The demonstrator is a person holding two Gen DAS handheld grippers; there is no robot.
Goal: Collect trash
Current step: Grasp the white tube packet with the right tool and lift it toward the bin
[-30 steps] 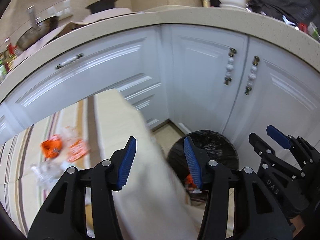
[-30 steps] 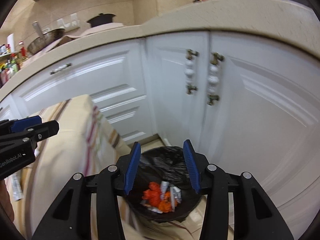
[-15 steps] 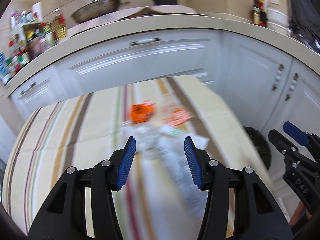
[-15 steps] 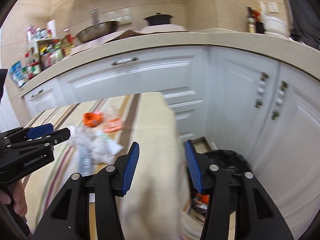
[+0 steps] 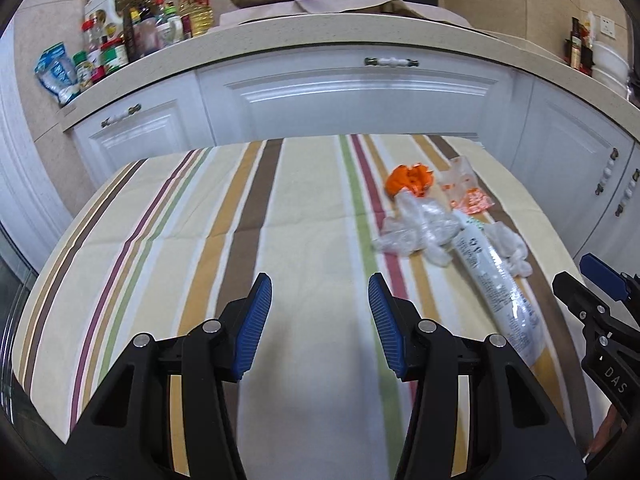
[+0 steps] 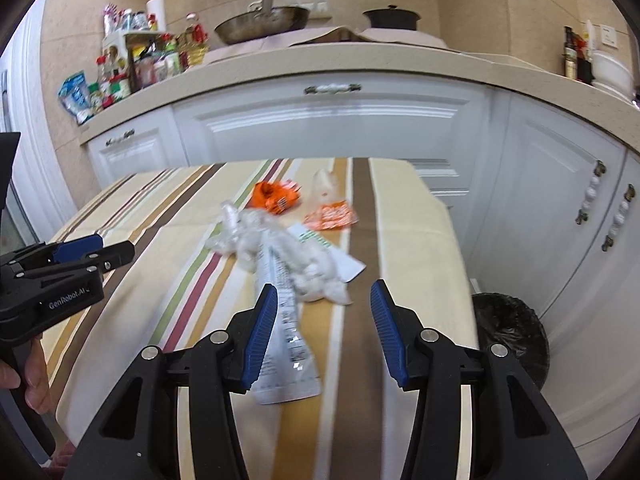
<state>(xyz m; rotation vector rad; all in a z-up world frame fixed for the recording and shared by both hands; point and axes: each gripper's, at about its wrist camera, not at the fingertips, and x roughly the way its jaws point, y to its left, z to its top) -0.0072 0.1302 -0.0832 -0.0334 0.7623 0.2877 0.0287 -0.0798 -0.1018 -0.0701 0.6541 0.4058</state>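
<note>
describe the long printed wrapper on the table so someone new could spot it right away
Start at the striped tablecloth in front of the white cabinets; a small pile of trash lies toward its right side. The long wrapper is the piece reaching nearest the camera from that pile. Unlike the crumpled clear plastic and the orange wrappers behind it, it is flat, narrow, silvery white, covered in small print.

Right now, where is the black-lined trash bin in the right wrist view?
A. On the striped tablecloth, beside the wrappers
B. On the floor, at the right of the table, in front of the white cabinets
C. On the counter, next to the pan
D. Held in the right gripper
B: the trash bin stands on the floor beyond the right edge of the striped tablecloth, before the white cabinets.
</note>
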